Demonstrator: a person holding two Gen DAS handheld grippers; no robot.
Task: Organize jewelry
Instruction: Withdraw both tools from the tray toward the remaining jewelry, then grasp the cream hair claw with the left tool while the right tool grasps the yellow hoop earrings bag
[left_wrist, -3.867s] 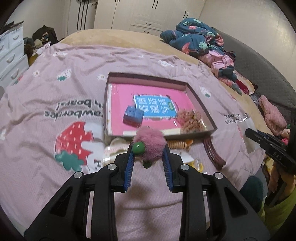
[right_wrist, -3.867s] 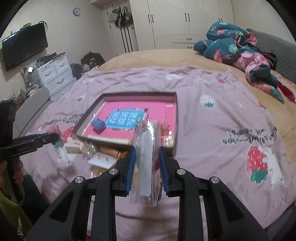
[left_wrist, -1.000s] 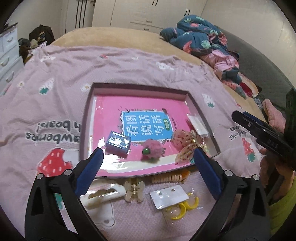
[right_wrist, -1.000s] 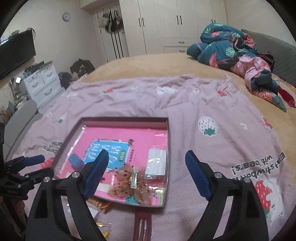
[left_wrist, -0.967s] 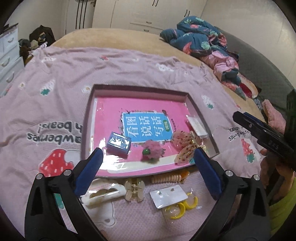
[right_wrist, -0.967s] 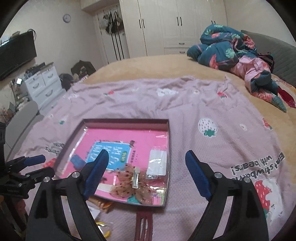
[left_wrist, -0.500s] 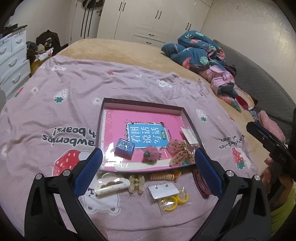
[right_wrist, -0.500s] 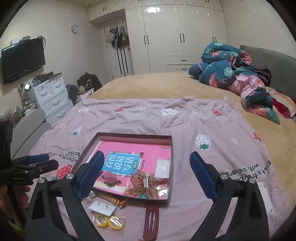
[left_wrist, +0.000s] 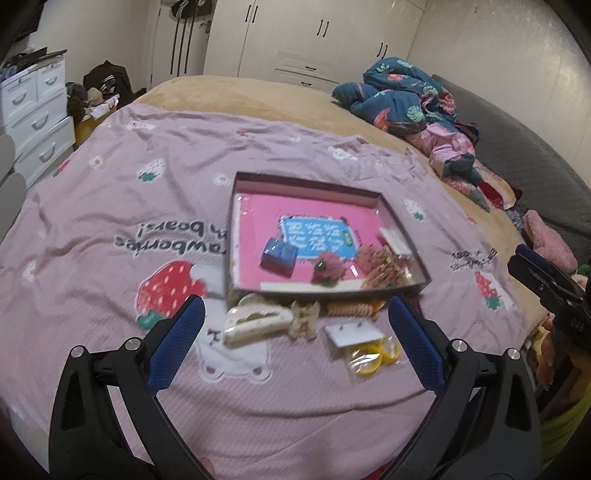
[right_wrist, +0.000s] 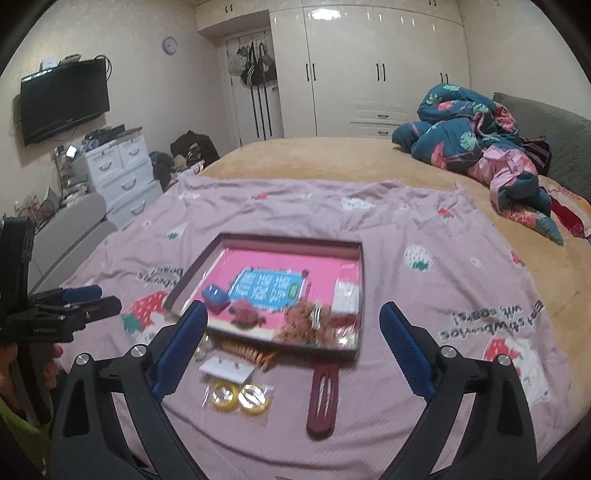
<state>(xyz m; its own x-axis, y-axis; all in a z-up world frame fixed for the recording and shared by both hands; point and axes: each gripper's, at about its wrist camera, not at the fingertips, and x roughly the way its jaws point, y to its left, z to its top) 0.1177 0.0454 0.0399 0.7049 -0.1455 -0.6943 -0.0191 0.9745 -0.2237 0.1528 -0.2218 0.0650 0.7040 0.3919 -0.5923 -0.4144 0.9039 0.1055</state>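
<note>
A dark-rimmed tray (left_wrist: 306, 181) (right_wrist: 291, 238) with a pink floor lies on the lilac strawberry blanket. It holds a blue box (left_wrist: 279, 254), a pink pompom (left_wrist: 328, 269), a beaded bow clip (left_wrist: 384, 266) and a clear packet (right_wrist: 345, 291). In front of the tray lie a white hair clip (left_wrist: 255, 323), a beige claw clip (left_wrist: 304, 319), an orange spiral tie (left_wrist: 351, 308), an earring card (left_wrist: 352, 330), bagged yellow hoops (right_wrist: 240, 397) and a dark red clip (right_wrist: 323, 395). My left gripper (left_wrist: 295, 306) and right gripper (right_wrist: 291, 310) hover open and empty, short of these loose pieces.
A heap of blue and pink bedding (right_wrist: 480, 147) lies at the back right of the bed. White drawers (right_wrist: 118, 166) and a grey chair stand off the left side. The bed's near edge runs just below both grippers.
Both grippers have drawn back from the tray and risen slightly, so the loose pieces in front now show between the fingers. The pompom and the clear packet, held earlier, lie in the tray.
</note>
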